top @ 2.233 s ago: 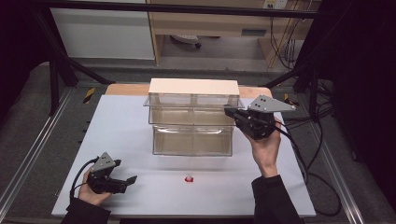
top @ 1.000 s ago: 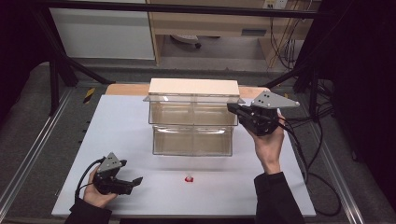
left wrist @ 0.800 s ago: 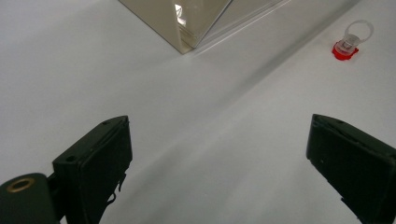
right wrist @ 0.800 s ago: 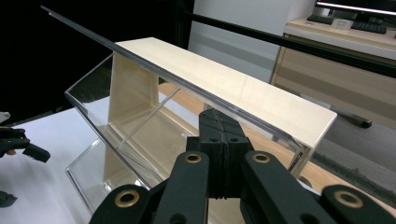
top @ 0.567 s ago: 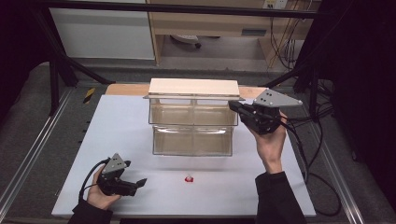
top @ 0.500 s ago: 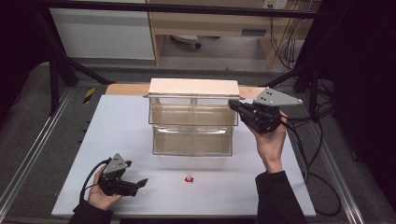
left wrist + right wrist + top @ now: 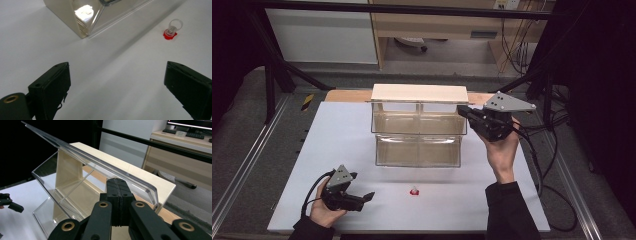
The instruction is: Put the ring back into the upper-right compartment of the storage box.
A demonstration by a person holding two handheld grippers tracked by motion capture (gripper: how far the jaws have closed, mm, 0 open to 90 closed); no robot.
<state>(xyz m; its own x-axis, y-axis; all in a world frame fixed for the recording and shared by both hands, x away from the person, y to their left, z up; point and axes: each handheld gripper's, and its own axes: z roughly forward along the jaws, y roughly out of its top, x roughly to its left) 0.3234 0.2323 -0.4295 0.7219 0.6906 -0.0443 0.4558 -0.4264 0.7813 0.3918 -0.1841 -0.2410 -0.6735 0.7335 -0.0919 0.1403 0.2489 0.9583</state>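
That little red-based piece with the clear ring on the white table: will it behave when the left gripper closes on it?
The small red-based piece looks tiny and light, so it may skid on the smooth white table. Its clear ring top seems thin, perhaps crushable. The open left gripper stands far wider than it, so a jaw touching first could flick it away.

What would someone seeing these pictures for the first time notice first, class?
The clear two-tier plastic bin with its pale wooden back stands mid-table on the white tabletop, and the right gripper, jaws shut, props its transparent hinged lid up from beneath. Near the front edge lies a tiny red-and-clear cap, with the open left gripper aimed towards it.
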